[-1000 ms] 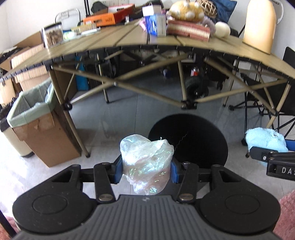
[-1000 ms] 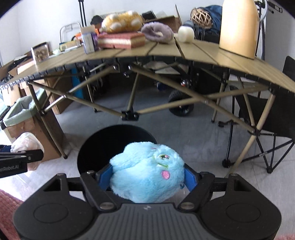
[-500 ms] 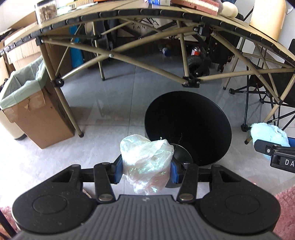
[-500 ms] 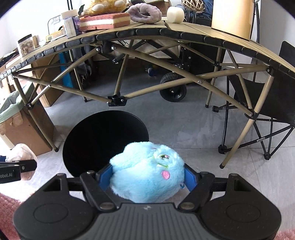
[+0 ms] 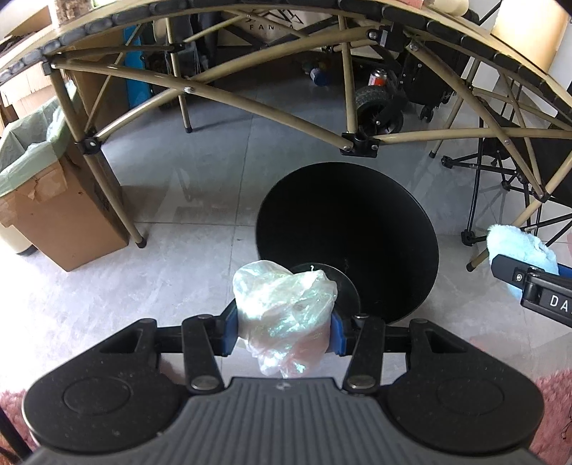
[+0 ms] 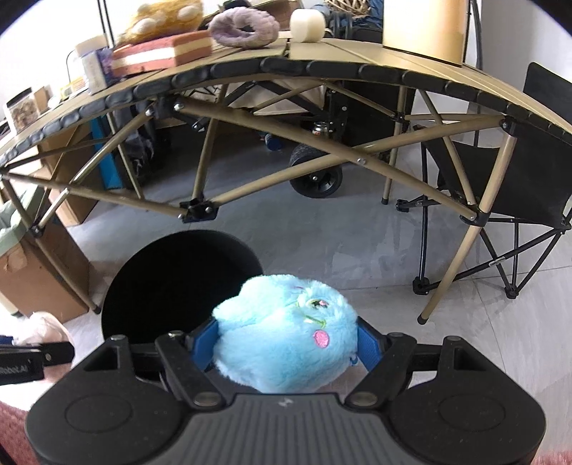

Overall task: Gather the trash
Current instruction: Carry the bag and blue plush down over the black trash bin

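My left gripper (image 5: 284, 331) is shut on a crumpled clear plastic bag (image 5: 284, 311), held above the near rim of a round black bin (image 5: 346, 236) on the floor. My right gripper (image 6: 286, 343) is shut on a fluffy light-blue plush toy (image 6: 286, 339), just right of the same black bin (image 6: 178, 282). In the left wrist view the blue plush (image 5: 518, 250) and the other gripper's finger show at the right edge. In the right wrist view the plastic bag (image 6: 46, 327) appears at the far left.
A folding table with tan legs (image 5: 250, 107) spans the scene ahead, with plush toys, boxes and a jar on top (image 6: 243, 25). A cardboard box lined with a green bag (image 5: 43, 186) stands to the left. A black folding chair (image 6: 507, 200) is on the right. A wheeled cart (image 6: 314, 179) sits beyond.
Both grippers have tipped downward and moved forward toward the black bin, which now looms larger below them. The tabletop has slid up out of the left wrist view. Both grips are unchanged.
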The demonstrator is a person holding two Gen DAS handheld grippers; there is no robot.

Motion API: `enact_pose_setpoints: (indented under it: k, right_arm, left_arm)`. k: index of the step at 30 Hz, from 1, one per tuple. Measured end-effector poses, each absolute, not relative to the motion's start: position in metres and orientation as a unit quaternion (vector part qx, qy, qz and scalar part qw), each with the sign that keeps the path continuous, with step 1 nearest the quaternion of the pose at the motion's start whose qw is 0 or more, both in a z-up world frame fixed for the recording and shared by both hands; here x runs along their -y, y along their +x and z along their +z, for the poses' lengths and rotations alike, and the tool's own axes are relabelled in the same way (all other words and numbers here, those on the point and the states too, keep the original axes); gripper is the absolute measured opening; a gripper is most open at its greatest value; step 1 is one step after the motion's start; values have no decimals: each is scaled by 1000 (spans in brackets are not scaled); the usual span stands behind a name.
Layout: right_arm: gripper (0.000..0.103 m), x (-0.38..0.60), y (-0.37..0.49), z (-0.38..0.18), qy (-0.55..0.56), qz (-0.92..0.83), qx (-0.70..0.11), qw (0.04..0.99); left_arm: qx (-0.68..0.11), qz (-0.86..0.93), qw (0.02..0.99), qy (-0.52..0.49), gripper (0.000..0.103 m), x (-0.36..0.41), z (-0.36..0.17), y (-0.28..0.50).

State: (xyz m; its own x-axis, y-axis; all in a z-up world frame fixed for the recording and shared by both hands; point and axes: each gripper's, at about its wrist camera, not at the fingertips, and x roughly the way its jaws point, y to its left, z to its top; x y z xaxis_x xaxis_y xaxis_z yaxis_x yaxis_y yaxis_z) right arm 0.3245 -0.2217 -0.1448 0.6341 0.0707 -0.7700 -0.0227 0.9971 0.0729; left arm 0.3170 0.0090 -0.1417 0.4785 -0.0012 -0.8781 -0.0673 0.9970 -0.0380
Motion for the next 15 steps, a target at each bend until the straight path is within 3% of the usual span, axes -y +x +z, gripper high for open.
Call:
enact_pose_setpoints:
  k: [15]
  right_arm:
    - [76, 258, 343, -153, 69, -29, -425, 902]
  left_arm:
    - [-532, -12, 846, -35, 49, 47, -148, 374]
